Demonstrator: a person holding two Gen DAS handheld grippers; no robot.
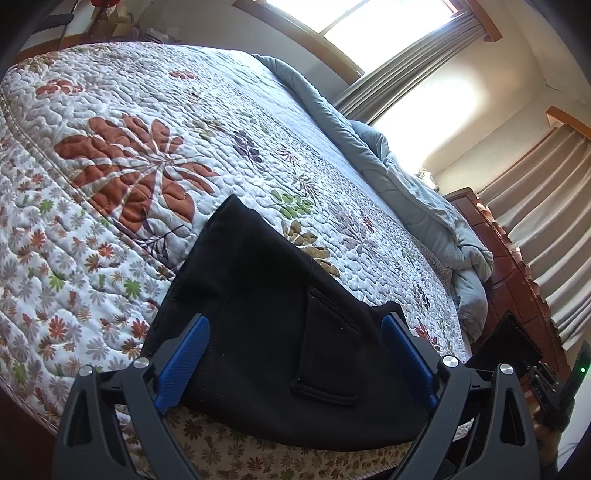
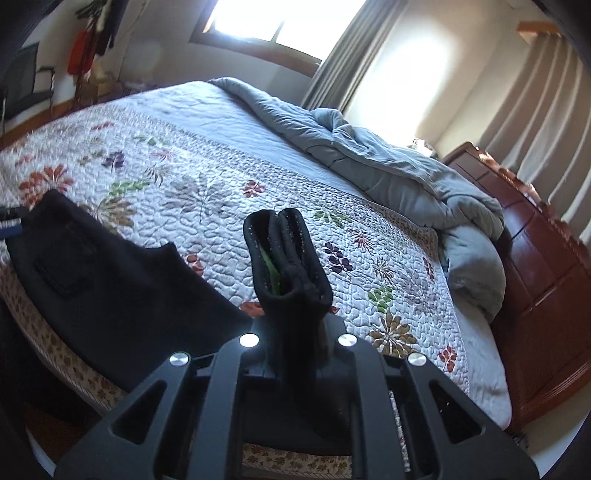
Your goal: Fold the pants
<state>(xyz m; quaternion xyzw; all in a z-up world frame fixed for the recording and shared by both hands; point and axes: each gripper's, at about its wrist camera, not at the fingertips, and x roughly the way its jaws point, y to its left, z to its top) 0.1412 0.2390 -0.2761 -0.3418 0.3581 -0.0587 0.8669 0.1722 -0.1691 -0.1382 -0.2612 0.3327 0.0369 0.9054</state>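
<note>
Black pants lie nearest, draped over the near edge of the bed, partly on the flowered quilt and partly hanging down past the mattress side. From the left wrist view the left tongs stand spread wide, one blue pad at each side of the cloth, with a sewn pocket lying between them; the pads do not press on the fabric.

From the right wrist view the right tongs are pressed together on a bunched fold of the same pants, and the pinched end sticks up past the tips as a thick doubled roll with a sliver of green showing inside it. From there the cloth runs off to the left, where it spreads flat on the quilt.

Farther back a grey-blue duvet is heaped along the far side of the bed, by a reddish wooden headboard. Curtains hang beside bright windows.
</note>
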